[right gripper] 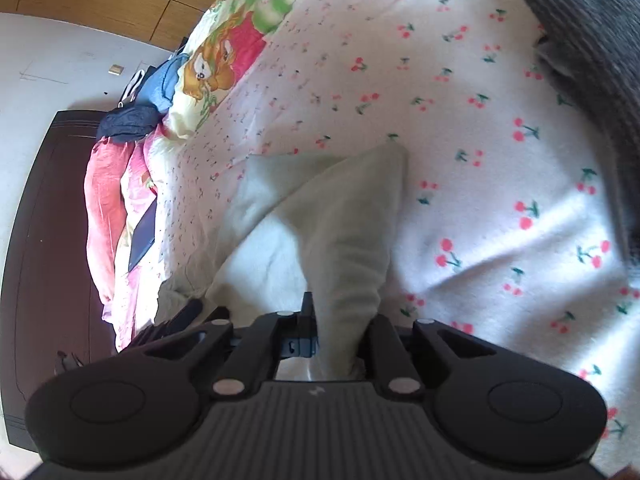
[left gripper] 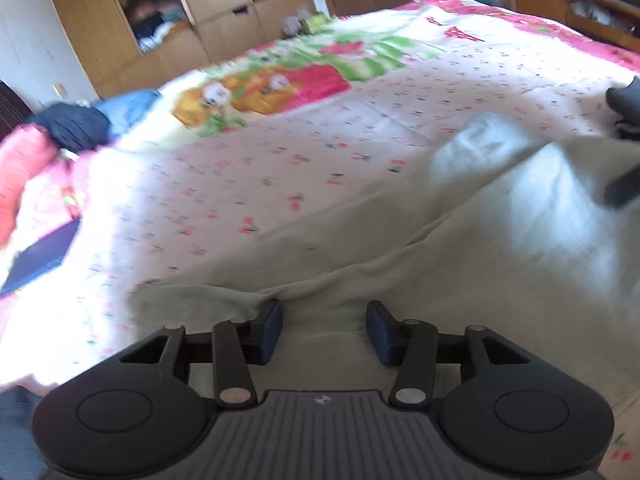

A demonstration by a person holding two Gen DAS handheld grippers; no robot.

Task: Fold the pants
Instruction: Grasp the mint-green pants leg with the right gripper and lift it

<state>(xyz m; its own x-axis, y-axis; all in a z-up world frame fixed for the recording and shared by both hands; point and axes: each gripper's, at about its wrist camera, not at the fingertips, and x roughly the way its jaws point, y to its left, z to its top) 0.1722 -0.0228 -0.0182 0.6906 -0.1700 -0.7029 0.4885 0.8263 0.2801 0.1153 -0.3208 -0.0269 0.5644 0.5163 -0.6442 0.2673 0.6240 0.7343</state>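
Meanwhile, right tool pinching pants – left tool agape

Bright daylight, glare on bedsheet; motion blur; fisheye edges bent.

The middle of the bed sheet, white with small cherries, lies flat and bare, so a gripper can pass over it freely toward the far side. At the head end the way is closed by a pile of clothes: a dark blue garment, a light blue one beside it, and pink bedding along the dark headboard. A dark blue flat thing lies near that pile. On the other side a grey ribbed cloth covers the sheet's corner. The pale green pants fill the near part. Beyond the bed stands a wooden wardrobe, possibly with an open door; the view is blurred.
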